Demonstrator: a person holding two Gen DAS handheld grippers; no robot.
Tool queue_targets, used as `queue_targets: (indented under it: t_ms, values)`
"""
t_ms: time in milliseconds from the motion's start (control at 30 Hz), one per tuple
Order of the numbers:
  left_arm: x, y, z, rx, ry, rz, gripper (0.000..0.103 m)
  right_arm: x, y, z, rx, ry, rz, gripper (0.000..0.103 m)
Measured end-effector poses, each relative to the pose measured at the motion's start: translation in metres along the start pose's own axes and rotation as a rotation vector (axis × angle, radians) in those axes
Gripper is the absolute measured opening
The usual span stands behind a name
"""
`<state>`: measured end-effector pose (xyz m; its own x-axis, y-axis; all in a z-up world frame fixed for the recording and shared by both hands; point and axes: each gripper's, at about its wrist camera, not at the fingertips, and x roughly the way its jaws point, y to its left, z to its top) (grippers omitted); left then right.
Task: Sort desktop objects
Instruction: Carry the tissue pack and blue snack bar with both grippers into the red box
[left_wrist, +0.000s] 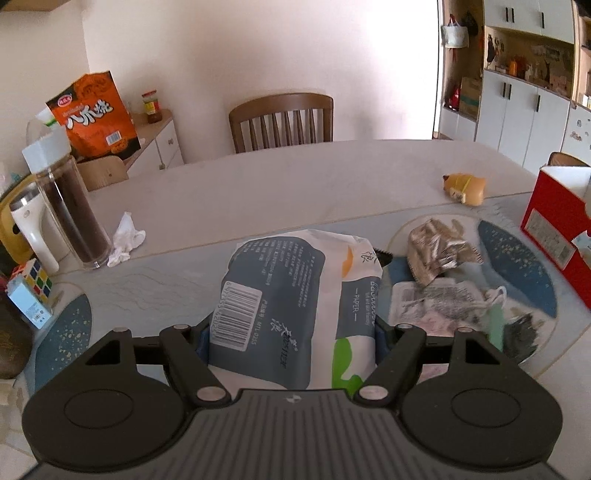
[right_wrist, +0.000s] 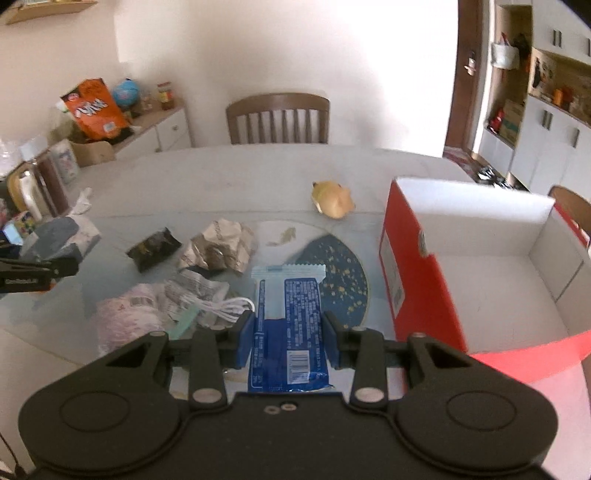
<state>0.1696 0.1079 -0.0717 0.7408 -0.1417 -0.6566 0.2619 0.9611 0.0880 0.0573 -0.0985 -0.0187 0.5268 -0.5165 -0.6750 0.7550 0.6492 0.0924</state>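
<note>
Both pairs of jaws are clamped on packets. From the left wrist, the left gripper (left_wrist: 291, 332) squeezes a grey-and-white tissue pack (left_wrist: 291, 295) from both sides; the pack hides the fingertips and most of the table straight ahead. From the right wrist, the right gripper (right_wrist: 288, 332) pinches a blue snack wrapper (right_wrist: 286, 314), whose lower end is cut off behind the gripper body.

At 3 o'clock in the right view stands a red box (right_wrist: 417, 266), open-topped with a white inside; nothing can be seen in the part of it that shows, and its right side runs out of frame. The left view catches only a corner of it.

Only the right view shows the small dark packet (right_wrist: 153, 249) at 10 o'clock, beside the crumpled foil wrapper (right_wrist: 218, 247), and the white cable (right_wrist: 225, 306) on the litter of papers. The left view alone shows the tall clear jar (left_wrist: 70, 206) at 9 o'clock, holding something dark brown, and a puzzle cube (left_wrist: 35, 277) beside it. A yellow toy (right_wrist: 334, 201) lies at 12 o'clock, blurred.
</note>
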Motion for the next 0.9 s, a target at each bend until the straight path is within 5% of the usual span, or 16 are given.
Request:
queue_targets:
  t_ms: [267,900]
  values:
    - [-0.030,-0.033,0.022,0.036,-0.011,-0.033,0.075,-0.023,-0.032,0.018,0.029,-0.016,0.020,0.038]
    - [-0.056,-0.133,0.060,0.157,-0.001,-0.250,0.075,-0.045,-0.108,0.029,0.048,-0.015,-0.033,0.038]
